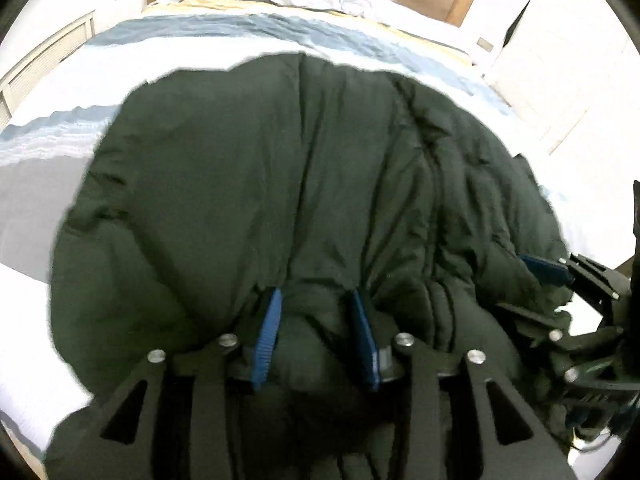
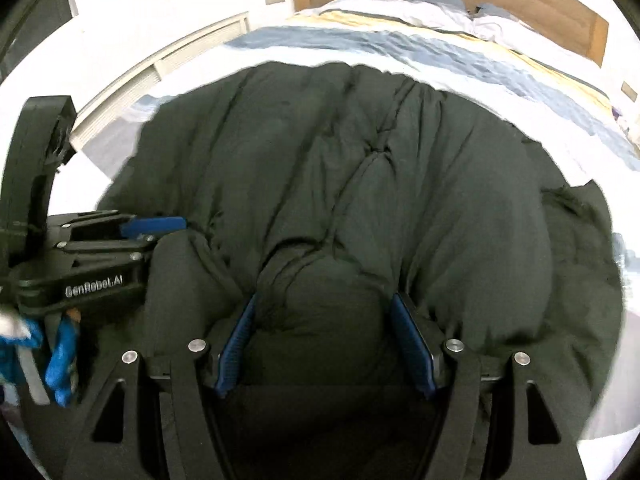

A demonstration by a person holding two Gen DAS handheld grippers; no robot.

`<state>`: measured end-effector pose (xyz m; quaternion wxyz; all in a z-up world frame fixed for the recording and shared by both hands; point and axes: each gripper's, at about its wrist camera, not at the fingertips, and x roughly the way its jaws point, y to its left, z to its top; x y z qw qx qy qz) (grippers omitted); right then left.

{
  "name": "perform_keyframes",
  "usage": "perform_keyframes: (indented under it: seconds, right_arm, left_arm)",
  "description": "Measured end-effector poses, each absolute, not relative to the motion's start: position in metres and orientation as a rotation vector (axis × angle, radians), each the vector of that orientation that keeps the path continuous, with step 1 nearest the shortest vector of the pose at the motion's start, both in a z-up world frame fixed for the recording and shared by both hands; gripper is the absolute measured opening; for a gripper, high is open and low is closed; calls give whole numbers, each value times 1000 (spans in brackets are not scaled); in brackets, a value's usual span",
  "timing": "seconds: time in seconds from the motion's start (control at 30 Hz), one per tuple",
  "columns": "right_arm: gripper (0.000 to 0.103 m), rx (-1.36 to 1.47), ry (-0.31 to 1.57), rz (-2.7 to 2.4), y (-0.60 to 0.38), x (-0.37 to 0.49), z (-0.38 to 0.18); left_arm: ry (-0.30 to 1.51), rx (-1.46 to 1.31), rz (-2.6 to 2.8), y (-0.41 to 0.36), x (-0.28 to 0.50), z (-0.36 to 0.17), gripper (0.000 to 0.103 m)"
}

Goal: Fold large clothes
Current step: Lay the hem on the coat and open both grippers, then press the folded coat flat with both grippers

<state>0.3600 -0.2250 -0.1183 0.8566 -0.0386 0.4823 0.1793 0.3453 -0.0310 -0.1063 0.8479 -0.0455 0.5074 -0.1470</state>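
Blue pads (image 1: 267, 340) of L gripper (image 1: 316, 300) sit either side of a bunched ridge of the dark green puffy jacket (image 1: 280, 168), jaws narrow-ish w/ fabric bulging up btwn them; can't tell if pads actually press or just flank it. R gripper (image 2: 326, 308) same deal but wider, big puffy lump of jacket btwn its pads (image 2: 412, 344), again grip vs. loose contact unclear. Jacket lies spread across the bed (image 1: 36, 184), on the striped white/blue/grey duvet, near edge of the bed, both grippers working its near hem side by side; L gripper also shows at left edge of R wrist view. Risks (my read): padding is thick + slippery, so if either pinch is shallow the fold layer prob slides out once lifted; uneven hold L vs R would skew the fold line or drag one side only. Wide R jaws may catch just the outer shell, not the full layer. Puffy fill springs back, fold may pop open. Pulling low could drag duvet along too.
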Motion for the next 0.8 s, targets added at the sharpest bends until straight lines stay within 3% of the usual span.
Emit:
perform_keyframes:
  seconds: [0.2, 0.33, 0.5, 0.8]
  right_arm:
    - [71, -74, 901, 414, -239, 357, -52]
    - [73, -77, 836, 404, -233, 395, -34]
    - [73, -72, 854, 360, -216, 434, -62]
    - [75, -82, 926, 358, -228, 450, -137]
  left_arm:
    - [938, -61, -325, -26, 363, -49, 48]
    - [901, -47, -316, -35, 402, -40, 52]
    - [939, -20, -285, -52, 448, -73, 53]
    - [972, 10, -299, -50, 453, -145, 54]
